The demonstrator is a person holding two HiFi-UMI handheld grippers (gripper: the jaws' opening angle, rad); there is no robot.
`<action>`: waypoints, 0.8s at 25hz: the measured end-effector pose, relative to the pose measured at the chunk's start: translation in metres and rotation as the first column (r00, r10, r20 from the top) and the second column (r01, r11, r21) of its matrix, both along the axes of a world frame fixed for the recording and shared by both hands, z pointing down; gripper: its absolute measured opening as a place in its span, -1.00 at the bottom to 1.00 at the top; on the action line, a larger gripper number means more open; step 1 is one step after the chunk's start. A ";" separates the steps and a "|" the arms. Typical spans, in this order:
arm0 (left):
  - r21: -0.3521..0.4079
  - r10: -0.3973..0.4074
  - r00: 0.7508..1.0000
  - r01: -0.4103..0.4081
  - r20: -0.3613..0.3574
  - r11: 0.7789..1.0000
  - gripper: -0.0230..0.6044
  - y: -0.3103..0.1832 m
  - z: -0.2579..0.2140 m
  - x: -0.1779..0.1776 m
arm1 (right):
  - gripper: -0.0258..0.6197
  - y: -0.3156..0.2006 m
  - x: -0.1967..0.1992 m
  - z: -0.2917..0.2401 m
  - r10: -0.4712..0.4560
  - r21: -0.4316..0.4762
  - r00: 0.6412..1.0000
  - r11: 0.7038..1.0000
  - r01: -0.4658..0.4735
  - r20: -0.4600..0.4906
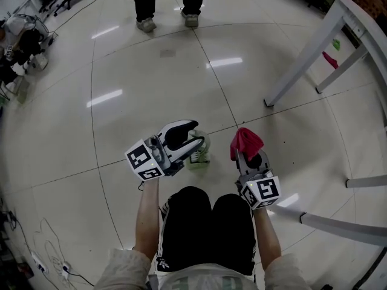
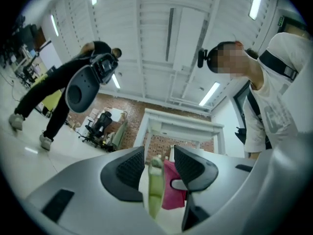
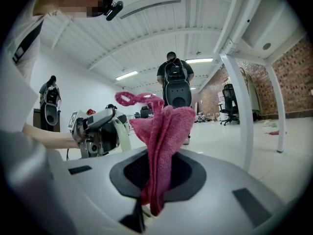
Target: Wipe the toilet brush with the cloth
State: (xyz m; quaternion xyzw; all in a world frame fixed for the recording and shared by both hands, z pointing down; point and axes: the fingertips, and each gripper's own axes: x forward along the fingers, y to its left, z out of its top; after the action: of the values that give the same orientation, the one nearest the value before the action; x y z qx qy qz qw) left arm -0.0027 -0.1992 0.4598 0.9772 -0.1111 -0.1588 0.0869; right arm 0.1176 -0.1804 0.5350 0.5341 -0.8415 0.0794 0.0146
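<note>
The jaws of the left gripper (image 2: 160, 161) are seen standing apart, with the pale green handle (image 2: 154, 185) of the toilet brush (image 1: 199, 156) upright between them. The handle lies close against one pad, and a clear gap is left to the other, so it is not clamped. The jaws of the right gripper (image 3: 157, 173) are closed on the pink cloth (image 3: 161, 131), which is pinched near its lower end and bunched upward above the pads.

In the head view the brush is found on the tiled floor (image 1: 121, 71) just ahead of the seated person's knees, under the left gripper's tips and well apart from the cloth. Square black-and-white markers are carried on the cube (image 1: 145, 160) of each gripper; no letters can be read on them. A small white logo (image 1: 162, 263) is printed on the black shorts (image 1: 208, 228), its lettering too small to be read. White table legs (image 1: 305, 56) are seen at the right.
</note>
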 end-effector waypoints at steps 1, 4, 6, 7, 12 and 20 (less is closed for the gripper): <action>0.005 -0.050 0.998 0.050 -0.040 0.999 -0.39 -0.002 -0.014 -0.010 | -0.83 0.000 0.000 -0.002 0.002 0.004 1.000 1.000 -0.002 0.012; -0.032 -0.314 0.939 0.312 -0.140 0.949 -0.39 -0.014 -0.050 -0.054 | -0.83 -0.006 0.000 -0.013 0.021 0.023 0.999 0.999 -0.022 0.039; -0.103 -0.557 0.827 0.549 -0.073 0.829 -0.42 -0.031 -0.040 -0.085 | -0.83 -0.014 0.003 -0.018 0.050 0.022 0.996 0.998 -0.052 0.076; -0.104 -0.647 0.762 0.644 -0.001 0.758 -0.55 -0.037 -0.027 -0.096 | -0.83 -0.019 0.004 -0.019 0.073 0.014 0.993 0.997 -0.074 0.091; -0.082 -0.745 0.649 0.760 0.153 0.645 -0.92 -0.040 0.020 -0.104 | -0.83 -0.034 -0.002 -0.019 0.162 -0.026 0.974 0.987 -0.160 0.161; 0.007 -0.661 0.734 0.668 0.153 0.744 -0.91 -0.037 -0.001 -0.076 | -0.83 -0.044 -0.005 -0.040 0.163 -0.047 0.974 0.986 -0.158 0.157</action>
State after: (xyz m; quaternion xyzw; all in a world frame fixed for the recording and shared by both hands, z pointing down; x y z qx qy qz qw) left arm -0.0790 -0.2365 0.4589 0.8795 -0.4626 -0.1049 0.0396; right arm 0.1128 -0.2242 0.4951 0.5919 -0.7926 0.1375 -0.0504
